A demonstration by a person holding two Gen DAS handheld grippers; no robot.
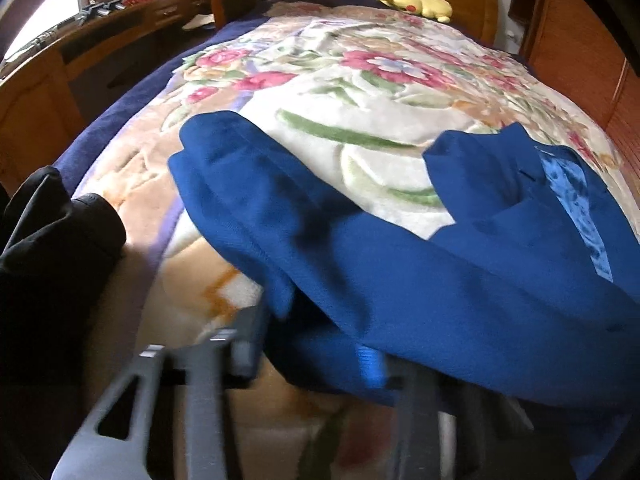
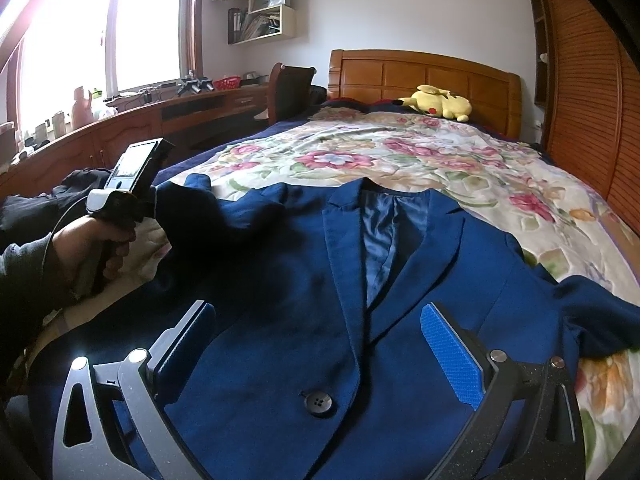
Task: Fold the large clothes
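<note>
A dark blue blazer (image 2: 304, 280) lies face up on the flowered bedspread (image 2: 400, 152), collar toward the headboard, one black button (image 2: 319, 404) at the front. My right gripper (image 2: 320, 344) is open and empty, hovering over the blazer's front, blue pads (image 2: 452, 356) wide apart. My left gripper (image 2: 154, 204) holds the blazer's left sleeve (image 2: 188, 208) lifted off the bed. In the left wrist view the blue sleeve cloth (image 1: 320, 264) drapes across the blurred fingers (image 1: 240, 344), which appear closed on it.
A yellow plush toy (image 2: 436, 104) lies by the wooden headboard (image 2: 424, 72). Black clothing (image 2: 60, 196) is piled at the bed's left edge. A wooden desk (image 2: 132, 128) with clutter runs along the left; a slatted wardrobe (image 2: 584, 92) stands on the right.
</note>
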